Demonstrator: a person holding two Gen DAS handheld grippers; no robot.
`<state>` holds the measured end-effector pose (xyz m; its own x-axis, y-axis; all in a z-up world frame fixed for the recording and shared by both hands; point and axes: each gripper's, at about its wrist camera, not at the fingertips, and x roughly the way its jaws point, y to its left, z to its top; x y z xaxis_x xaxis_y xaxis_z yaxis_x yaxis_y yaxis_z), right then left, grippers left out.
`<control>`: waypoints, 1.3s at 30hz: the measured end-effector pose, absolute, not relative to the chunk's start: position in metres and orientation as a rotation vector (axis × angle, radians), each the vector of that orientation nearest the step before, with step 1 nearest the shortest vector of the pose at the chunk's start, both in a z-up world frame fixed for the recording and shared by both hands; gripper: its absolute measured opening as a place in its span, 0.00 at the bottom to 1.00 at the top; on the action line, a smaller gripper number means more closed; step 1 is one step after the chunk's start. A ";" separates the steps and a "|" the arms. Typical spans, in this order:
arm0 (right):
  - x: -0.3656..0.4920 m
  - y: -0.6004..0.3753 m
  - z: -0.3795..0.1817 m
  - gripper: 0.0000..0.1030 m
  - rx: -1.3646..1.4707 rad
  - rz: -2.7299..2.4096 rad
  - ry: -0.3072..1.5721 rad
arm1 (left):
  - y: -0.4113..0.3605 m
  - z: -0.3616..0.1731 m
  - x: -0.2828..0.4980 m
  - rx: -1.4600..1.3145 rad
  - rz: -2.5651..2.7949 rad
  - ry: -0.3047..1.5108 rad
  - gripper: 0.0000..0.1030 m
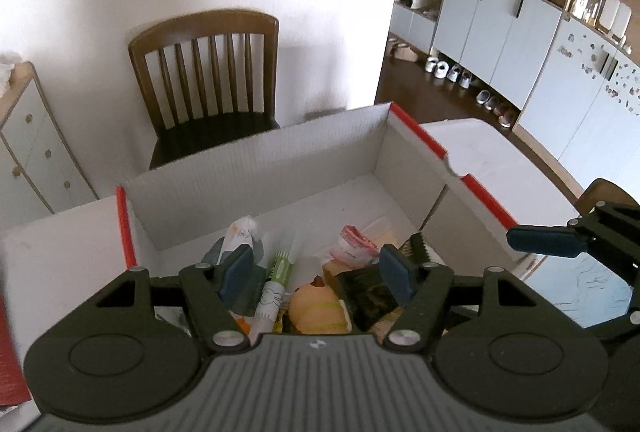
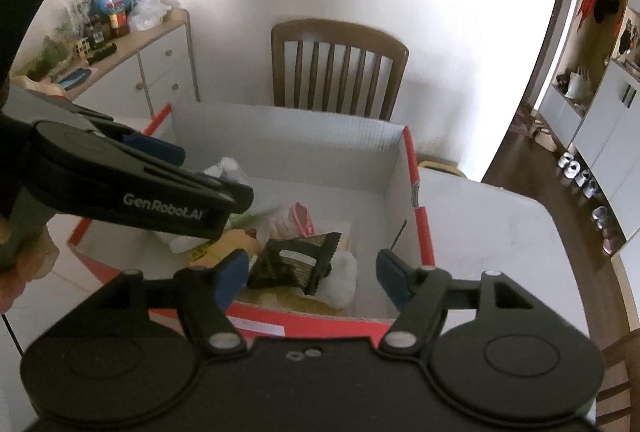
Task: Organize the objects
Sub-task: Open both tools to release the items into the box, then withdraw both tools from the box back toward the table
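An open white cardboard box with a red rim (image 1: pixel 256 167) (image 2: pixel 416 191) stands on the white table. Inside lie several snack items: a dark wrapped packet (image 2: pixel 298 262) (image 1: pixel 368 292), a round yellow bun (image 1: pixel 316 308), a green and white tube (image 1: pixel 274 288), a pink and white packet (image 1: pixel 354 244) (image 2: pixel 300 218) and a white bag (image 2: pixel 340 282). My left gripper (image 1: pixel 316 270) is open and empty, hovering over the box's near part. My right gripper (image 2: pixel 312 276) is open and empty above the box's near edge. The right gripper's fingertip also shows in the left wrist view (image 1: pixel 544 238).
A brown wooden chair (image 1: pixel 208 79) (image 2: pixel 340 63) stands behind the table against the white wall. A white sideboard with clutter (image 2: pixel 132 67) is at the left. Cupboards and shoes (image 1: pixel 480 87) line the floor at the right. The white table top (image 2: pixel 492 240) extends right of the box.
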<state>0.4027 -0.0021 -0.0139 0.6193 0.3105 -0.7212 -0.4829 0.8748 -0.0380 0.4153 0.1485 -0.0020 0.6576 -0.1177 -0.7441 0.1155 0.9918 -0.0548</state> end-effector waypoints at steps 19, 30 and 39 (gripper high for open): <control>0.325 -0.052 0.035 0.90 -0.197 0.540 0.664 | 0.126 0.041 0.314 -0.037 -0.177 0.759 0.67; 0.278 -0.092 0.041 0.99 -0.143 0.559 0.649 | 0.115 0.046 0.255 -0.055 -0.173 0.721 0.76; 0.249 -0.119 0.030 0.99 -0.129 0.531 0.663 | 0.107 0.025 0.211 -0.085 -0.195 0.747 0.83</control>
